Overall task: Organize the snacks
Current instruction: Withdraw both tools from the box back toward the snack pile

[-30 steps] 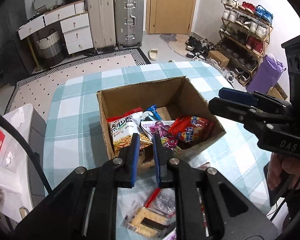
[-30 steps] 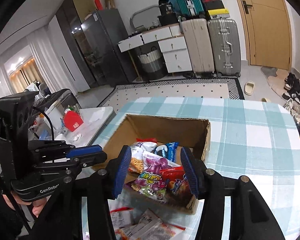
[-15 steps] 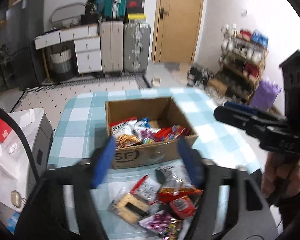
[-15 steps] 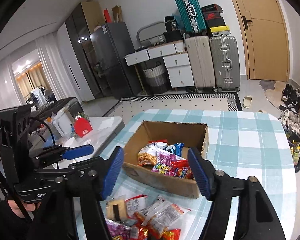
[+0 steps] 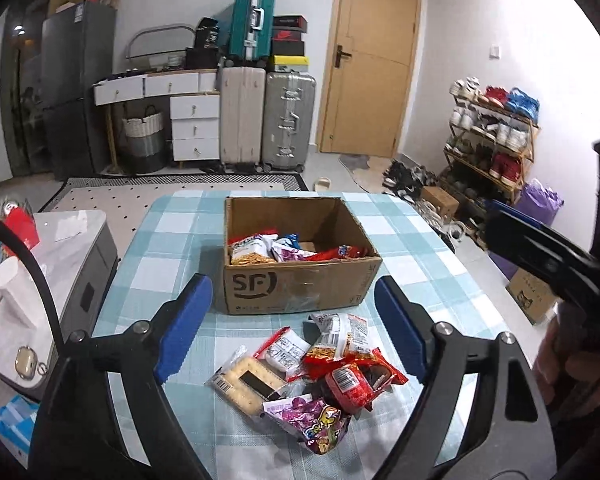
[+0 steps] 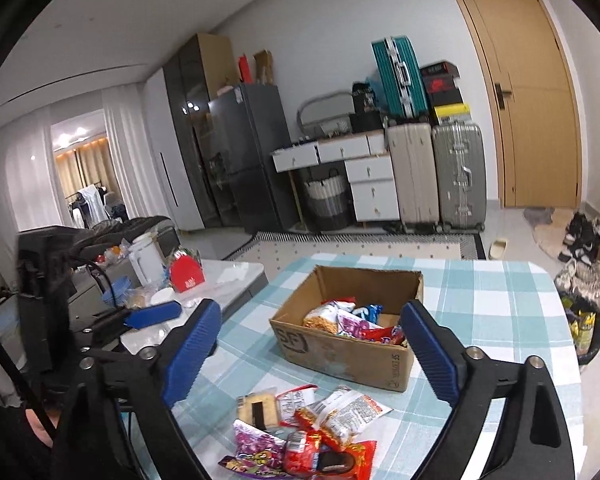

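An open cardboard box (image 5: 300,292) (image 6: 348,354) stands on the checked tablecloth (image 5: 172,248) with several snack packets (image 5: 284,246) (image 6: 352,320) inside. A loose pile of snack packets (image 5: 320,372) (image 6: 308,432) lies on the cloth in front of the box. My left gripper (image 5: 292,282) hovers over the pile, behind the box's front wall; its jaws are opening with nothing between them. My right gripper (image 6: 311,307) hangs beside it, jaws also opening and empty. Each gripper shows at the edge of the other's view.
A low white side table (image 5: 72,240) (image 6: 228,276) at the left carries a cup, a red box and small items. Suitcases (image 5: 268,120), drawers and a fridge line the far wall. A shoe rack (image 5: 492,136) stands at the right.
Both grippers have drawn back and up from the box. Their jaws have spread from nearly shut to wide. The pile in front of the box has come fully into view.
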A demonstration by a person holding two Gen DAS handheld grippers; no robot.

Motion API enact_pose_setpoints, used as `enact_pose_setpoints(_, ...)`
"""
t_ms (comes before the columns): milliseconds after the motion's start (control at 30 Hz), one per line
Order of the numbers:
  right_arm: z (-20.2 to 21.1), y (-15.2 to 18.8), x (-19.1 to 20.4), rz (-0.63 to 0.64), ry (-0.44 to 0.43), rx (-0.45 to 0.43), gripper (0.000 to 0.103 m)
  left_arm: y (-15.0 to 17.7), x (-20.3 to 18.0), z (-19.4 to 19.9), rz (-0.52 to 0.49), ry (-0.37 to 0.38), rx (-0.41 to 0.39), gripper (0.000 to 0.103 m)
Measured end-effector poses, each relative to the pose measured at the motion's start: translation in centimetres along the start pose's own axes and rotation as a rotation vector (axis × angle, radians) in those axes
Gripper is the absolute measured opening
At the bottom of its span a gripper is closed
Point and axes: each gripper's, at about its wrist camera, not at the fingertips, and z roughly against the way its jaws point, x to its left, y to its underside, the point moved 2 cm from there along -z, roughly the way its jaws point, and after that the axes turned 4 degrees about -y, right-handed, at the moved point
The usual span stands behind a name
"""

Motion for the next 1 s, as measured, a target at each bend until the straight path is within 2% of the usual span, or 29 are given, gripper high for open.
enact_pose_setpoints(100, 1.3, 0.8, 0.8, 0.0, 0.023, -0.03, 0.1, 0.9, 0.3, 0.7, 0.002, -0.002, -0.036, 0.084)
enact_pose_setpoints(267, 2.3, 2.1, 1.2, -0.019, 0.023, -0.04, 0.102, 2.5, 1.3, 0.3, 0.045, -0.024, -0.017, 0.101)
enact_pose_setpoints(533, 1.4, 5.0, 0.6, -0.034, 0.062, 0.002, 0.102, 5.3, 3.8, -2.4, 0.092, -0.07, 0.022, 0.101)
enact_pose_setpoints(733, -0.3, 8.2, -0.2, -0.041, 0.093, 0.073, 0.102, 8.0, 5.1, -4.1, 0.116, -0.096, -0.003, 0.102)
enact_pose_setpoints(1000, -2.8, 13.0, -2.2, -0.104, 0.105, 0.182, 0.102, 12.1, 6.2, -7.5, 0.114, -0.124, 0.061, 0.102)
